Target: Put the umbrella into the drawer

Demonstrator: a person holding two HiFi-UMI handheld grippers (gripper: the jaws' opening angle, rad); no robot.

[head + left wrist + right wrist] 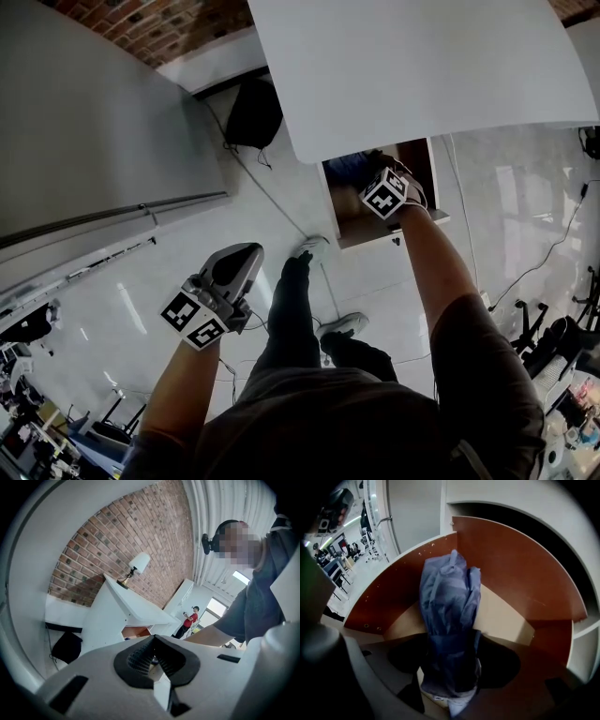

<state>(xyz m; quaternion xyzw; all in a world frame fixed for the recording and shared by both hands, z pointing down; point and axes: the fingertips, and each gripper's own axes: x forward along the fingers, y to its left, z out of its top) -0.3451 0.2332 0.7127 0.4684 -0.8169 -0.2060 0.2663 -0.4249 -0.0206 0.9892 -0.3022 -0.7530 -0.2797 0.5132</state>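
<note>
Left tongs (153,638): pads together, nothing in them, low left in the head view over pale floor (112,309). Only print in view is the black-and-white square markers on both cubes.

Right tongs (451,660): jaws wide apart, folded blue umbrella (449,597) between them, grip not evident. Umbrella sits inside the open drawer (520,588). Its long axis runs from the jaws toward the upper centre of the right gripper view, with the far end at the red-brown back corner.

White table top (422,66) overhangs the drawer. Black bag (253,112) sits upper left, cable (272,202) trailing. Farther off: lamp (138,564), brick wall (140,531), person in red top (190,617).
</note>
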